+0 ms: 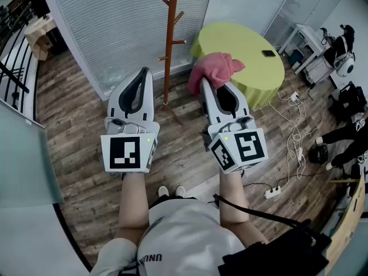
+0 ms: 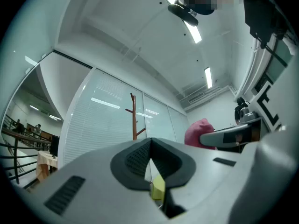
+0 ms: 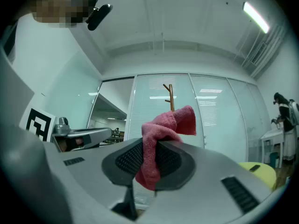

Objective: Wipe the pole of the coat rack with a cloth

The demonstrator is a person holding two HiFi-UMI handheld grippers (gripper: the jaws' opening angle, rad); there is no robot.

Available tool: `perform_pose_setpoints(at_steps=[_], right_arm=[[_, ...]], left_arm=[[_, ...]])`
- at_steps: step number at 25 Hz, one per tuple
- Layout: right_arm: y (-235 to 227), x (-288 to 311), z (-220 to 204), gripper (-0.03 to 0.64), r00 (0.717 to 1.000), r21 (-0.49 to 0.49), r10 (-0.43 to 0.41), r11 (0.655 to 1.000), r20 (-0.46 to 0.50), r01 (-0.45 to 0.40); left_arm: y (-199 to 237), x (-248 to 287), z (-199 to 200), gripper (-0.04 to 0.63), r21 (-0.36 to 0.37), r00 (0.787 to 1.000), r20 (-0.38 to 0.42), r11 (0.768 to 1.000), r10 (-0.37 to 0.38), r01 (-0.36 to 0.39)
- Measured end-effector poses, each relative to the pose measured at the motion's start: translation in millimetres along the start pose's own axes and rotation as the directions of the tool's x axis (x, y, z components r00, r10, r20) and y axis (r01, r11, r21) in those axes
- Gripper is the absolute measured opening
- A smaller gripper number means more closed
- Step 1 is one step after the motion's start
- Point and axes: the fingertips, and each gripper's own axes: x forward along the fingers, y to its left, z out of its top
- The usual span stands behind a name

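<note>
The right claw (image 1: 203, 85) grasps the pink cloth (image 1: 218, 66); the left claw (image 1: 145, 72) is clenched, empty. The wooden coat rack (image 1: 168, 50) stands beyond, a yellow worktop (image 1: 253, 53) at right.

Your left gripper (image 1: 145, 71) and right gripper (image 1: 203, 85) have smooth white plastic shells and matt, ribbed dark pads (image 2: 135, 160). The cloth (image 1: 214, 69) is fluffy pink terry. The far coat rack (image 1: 168, 45) is smooth reddish-brown wood, the floor (image 1: 75, 125) grainy wood-look planks, and the far-right table (image 1: 247, 45) is draped in matt yellow-green fabric.
</note>
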Motion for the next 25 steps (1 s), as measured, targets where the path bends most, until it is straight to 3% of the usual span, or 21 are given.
perform_pose_setpoints(at_steps=[7, 15, 25], right_arm=[[2, 0, 0, 0.071, 1.000, 0.002, 0.007, 1.000, 0.000, -0.007], [15, 2, -4, 0.072, 1.000, -0.007, 0.007, 1.000, -0.013, -0.007], [29, -2, -5, 0.071, 0.999, -0.063, -0.030, 0.998, -0.013, 0.029]], left_arm=[[-2, -2, 3, 0.013, -0.002, 1.000, 0.001, 1.000, -0.016, 0.016], [8, -12, 4, 0.013, -0.030, 0.999, -0.020, 0.999, 0.029, -0.030], [14, -25, 3, 0.013, 0.001, 1.000, -0.008, 1.000, -0.009, 0.009]])
